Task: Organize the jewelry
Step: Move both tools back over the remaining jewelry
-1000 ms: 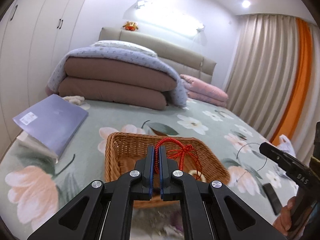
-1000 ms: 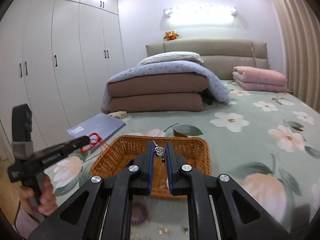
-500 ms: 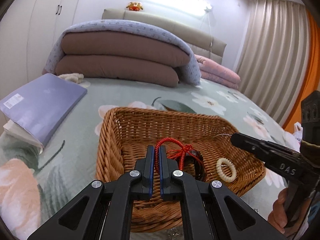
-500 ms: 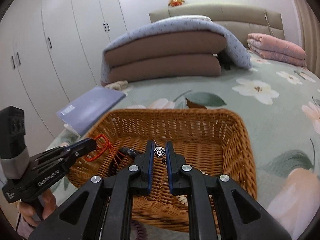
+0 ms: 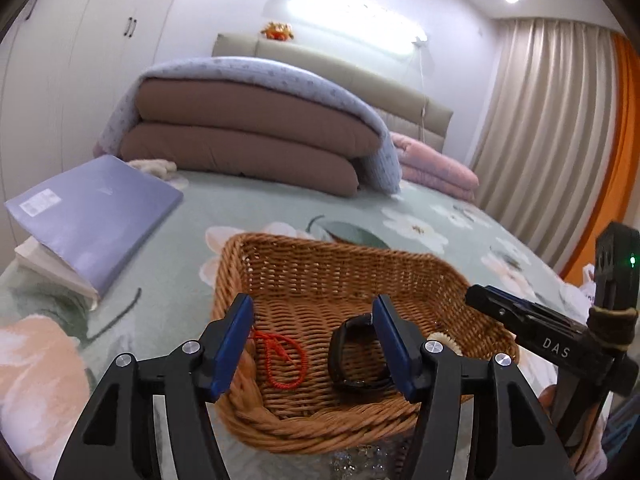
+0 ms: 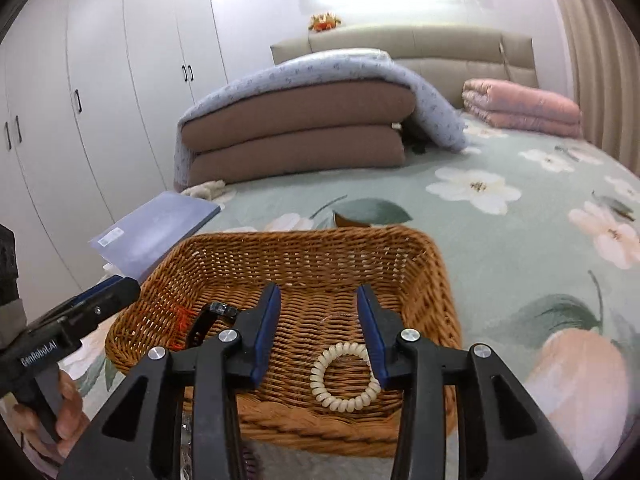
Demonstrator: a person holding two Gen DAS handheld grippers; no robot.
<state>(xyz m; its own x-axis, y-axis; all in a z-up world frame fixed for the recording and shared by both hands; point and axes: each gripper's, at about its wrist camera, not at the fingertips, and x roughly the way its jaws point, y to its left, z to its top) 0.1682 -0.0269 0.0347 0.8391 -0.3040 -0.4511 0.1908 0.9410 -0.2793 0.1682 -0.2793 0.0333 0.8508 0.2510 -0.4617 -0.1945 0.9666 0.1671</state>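
My left gripper and right gripper both stand wide open over the wicker basket, holding nothing. Inside lie the red cord, black band and cream coil ring

You're working on a bed with a green floral cover. White wardrobe doors are running along the left wall. A beige padded headboard is sitting at the far end, with an orange plush toy on top and a wall light glaring above it. Folded brown quilts are stacking under a blue-grey cover, and pink bedding is lying beside them. Beige curtains are hanging to the right, next to an orange strip.
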